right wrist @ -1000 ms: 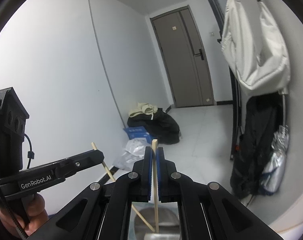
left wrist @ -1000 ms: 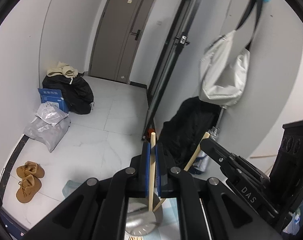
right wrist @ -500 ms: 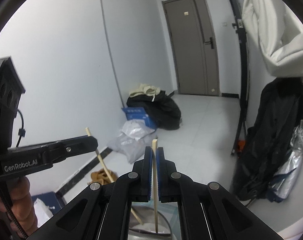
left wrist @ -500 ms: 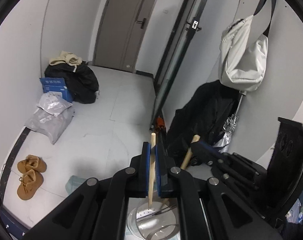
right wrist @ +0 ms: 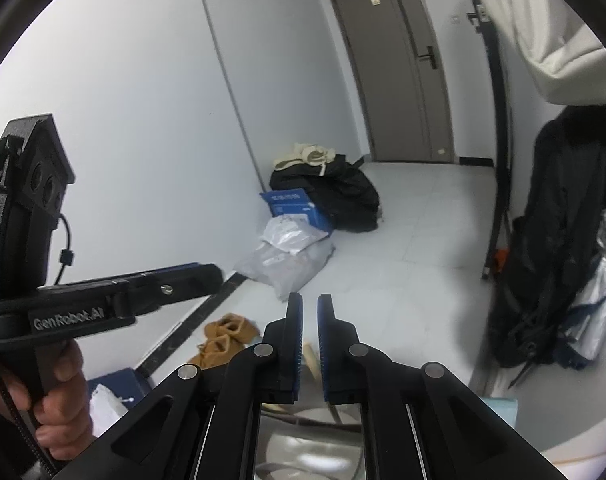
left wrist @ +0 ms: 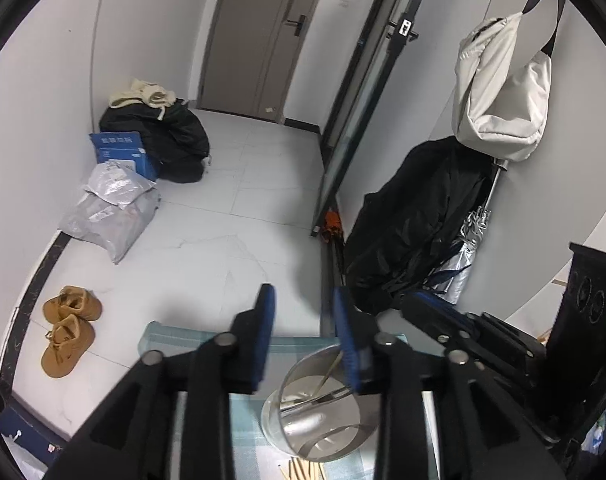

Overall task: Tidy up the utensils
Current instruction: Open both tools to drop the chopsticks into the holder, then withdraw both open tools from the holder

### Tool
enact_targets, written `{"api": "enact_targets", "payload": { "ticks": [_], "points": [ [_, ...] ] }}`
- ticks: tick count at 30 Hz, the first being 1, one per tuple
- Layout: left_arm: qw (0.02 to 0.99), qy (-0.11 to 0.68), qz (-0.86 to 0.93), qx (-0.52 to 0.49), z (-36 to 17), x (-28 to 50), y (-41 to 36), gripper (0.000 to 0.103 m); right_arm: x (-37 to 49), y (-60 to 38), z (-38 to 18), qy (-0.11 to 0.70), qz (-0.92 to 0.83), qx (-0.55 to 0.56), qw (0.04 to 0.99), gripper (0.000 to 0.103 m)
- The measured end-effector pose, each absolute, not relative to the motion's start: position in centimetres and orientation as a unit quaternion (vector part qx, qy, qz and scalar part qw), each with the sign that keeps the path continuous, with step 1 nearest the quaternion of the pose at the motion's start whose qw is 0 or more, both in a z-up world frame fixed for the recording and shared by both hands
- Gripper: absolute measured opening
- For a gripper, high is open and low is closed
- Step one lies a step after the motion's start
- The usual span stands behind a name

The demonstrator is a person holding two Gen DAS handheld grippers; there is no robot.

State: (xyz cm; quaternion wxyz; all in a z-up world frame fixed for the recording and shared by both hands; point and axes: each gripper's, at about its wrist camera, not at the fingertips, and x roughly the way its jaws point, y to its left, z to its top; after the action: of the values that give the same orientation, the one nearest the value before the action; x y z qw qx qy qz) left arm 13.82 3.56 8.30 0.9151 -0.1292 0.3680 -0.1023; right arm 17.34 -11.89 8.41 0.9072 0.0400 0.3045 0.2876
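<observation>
A steel cup (left wrist: 315, 408) stands on the blue checked cloth (left wrist: 163, 336), with chopsticks (left wrist: 327, 372) leaning inside it. My left gripper (left wrist: 303, 300) hovers just above the cup; its jaws are opening and nothing is between them. Close to its right is my right gripper (left wrist: 419, 304). In the right wrist view, my right gripper (right wrist: 310, 304) is over the same cup (right wrist: 311, 440), jaws opening. A wooden chopstick (right wrist: 311, 360) sits low in the gap, and the pads do not press on it. More loose chopsticks (left wrist: 303, 472) lie on the cloth by the cup.
A person's hand (right wrist: 59, 400) holds the left gripper's handle. Beyond the table, brown shoes (left wrist: 67, 328), grey parcels (left wrist: 111, 208) and a black bag (left wrist: 171, 140) lie on the floor. A black coat (left wrist: 419, 220) and a white bag (left wrist: 503, 92) hang at the right.
Both grippers sank toward the cup. The left jaws spread and its chopstick dropped into the cup. The right jaws parted slightly and its chopstick slid down.
</observation>
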Motion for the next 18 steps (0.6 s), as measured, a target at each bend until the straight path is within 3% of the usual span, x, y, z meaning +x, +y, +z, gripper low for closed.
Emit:
{"api": "enact_targets", "payload": {
  "ticks": [2,5,12,18],
  "points": [
    [0.919,0.364,-0.089,-0.123,8.7,13.0,3.8,0.042,17.0,-12.8,8.7,0.303,0.277,0.056,0.910,0.018],
    [0.925,0.352,-0.078,-0.122,9.2,11.7,3.9,0.054,15.7,-13.9,9.0,0.298,0.263,0.069,0.915,0.022],
    [0.937,0.326,-0.048,-0.115,10.1,8.7,3.7,0.072,11.8,-15.8,10.5,0.274,0.235,0.090,0.928,0.037],
    [0.945,0.307,-0.042,-0.108,10.4,6.3,3.1,0.081,7.6,-16.2,12.2,0.234,0.222,0.096,0.942,0.061]
  ]
}}
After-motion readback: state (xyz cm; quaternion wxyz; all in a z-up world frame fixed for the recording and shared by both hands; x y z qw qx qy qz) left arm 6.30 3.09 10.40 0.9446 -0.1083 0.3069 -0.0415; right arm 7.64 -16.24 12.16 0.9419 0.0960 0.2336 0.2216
